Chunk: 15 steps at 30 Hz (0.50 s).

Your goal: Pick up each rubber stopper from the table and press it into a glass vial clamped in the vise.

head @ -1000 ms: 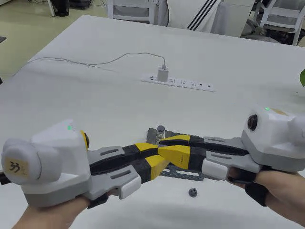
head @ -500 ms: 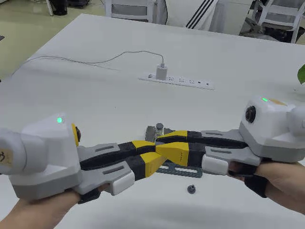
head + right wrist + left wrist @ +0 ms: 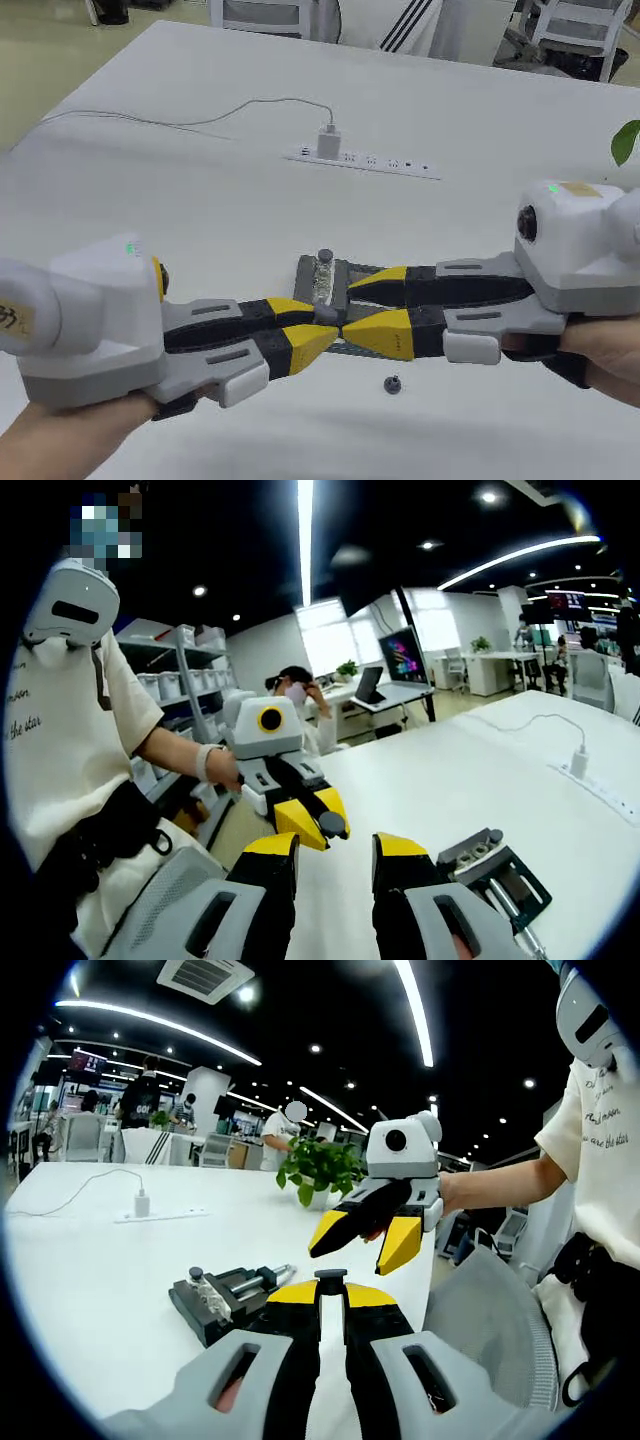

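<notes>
Rubber stopper [image 3: 330, 1276] pinched in left tool [image 3: 330, 1286]; right tool [image 3: 335, 848] wide; white table [image 3: 150, 190] (open-plan office behind).

Vial [image 3: 323, 281] in vise [image 3: 341, 272], stopper [image 3: 393, 384] before it

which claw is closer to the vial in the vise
Left: the left claw, holding a stopper, is at the vial; open right claw sits slightly to its right.

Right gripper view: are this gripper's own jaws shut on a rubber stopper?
No, the right gripper has its jaws apart with nothing gripped; the left gripper pinches the stopper.
</notes>
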Tool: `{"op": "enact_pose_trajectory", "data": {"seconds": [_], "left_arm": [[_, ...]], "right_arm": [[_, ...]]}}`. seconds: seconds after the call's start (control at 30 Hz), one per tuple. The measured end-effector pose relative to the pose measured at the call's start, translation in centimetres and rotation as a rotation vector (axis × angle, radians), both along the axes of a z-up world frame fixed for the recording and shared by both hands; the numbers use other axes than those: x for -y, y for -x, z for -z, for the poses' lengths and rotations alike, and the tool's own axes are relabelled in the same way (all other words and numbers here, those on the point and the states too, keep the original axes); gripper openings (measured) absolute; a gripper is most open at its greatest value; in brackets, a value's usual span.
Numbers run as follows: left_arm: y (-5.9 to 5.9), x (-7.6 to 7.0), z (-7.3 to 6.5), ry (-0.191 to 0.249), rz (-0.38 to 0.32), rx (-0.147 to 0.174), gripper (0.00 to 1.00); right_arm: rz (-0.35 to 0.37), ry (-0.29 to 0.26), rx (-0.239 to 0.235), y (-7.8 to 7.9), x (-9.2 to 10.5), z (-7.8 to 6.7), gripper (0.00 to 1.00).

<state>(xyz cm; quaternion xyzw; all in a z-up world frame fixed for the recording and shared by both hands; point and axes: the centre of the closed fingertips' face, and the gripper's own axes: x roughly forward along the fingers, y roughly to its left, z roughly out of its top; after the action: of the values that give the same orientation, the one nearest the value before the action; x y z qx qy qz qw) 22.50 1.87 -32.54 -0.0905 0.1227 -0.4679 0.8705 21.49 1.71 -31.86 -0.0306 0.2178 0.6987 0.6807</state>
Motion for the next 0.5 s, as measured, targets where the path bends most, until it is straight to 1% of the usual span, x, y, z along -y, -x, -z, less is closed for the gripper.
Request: {"op": "enact_pose_trajectory", "data": {"seconds": [0.07,0.1,0.13,0.23,0.3,0.37,0.4,0.43,0.5], "left_arm": [[0.0,0.1,0.3,-0.025,0.013,0.004,0.04],[0.1,0.1,0.4,-0.030,0.020,0.002,0.04],[0.2,0.2,0.6,-0.040,0.025,0.002,0.04],[0.4,0.3,1.3,-0.071,0.047,-0.001,0.04],[0.6,0.4,1.5,-0.088,0.060,0.000,0.04],[0.8,0.7,2.0,-0.112,0.084,0.002,0.04],[1.0,0.8,2.3,-0.125,0.102,-0.005,0.04],[1.0,0.8,2.6,-0.138,0.105,-0.008,0.04],[1.4,0.9,2.9,-0.162,0.133,-0.003,0.04]], "right_arm": [[-0.020,0.024,0.018,0.2,0.1,0.1,0.25],[-0.032,0.038,0.029,0.3,0.1,0.2,0.25],[-0.044,0.051,0.041,0.1,0.3,0.5,0.24],[-0.101,0.108,0.089,0.3,0.7,0.9,0.23],[-0.124,0.131,0.105,0.4,0.8,1.0,0.23],[-0.160,0.163,0.121,0.8,0.9,1.2,0.23],[-0.178,0.181,0.132,0.8,1.0,1.5,0.23],[-0.191,0.196,0.137,0.9,1.0,1.7,0.23],[-0.216,0.220,0.146,1.2,1.0,1.9,0.23]]}}
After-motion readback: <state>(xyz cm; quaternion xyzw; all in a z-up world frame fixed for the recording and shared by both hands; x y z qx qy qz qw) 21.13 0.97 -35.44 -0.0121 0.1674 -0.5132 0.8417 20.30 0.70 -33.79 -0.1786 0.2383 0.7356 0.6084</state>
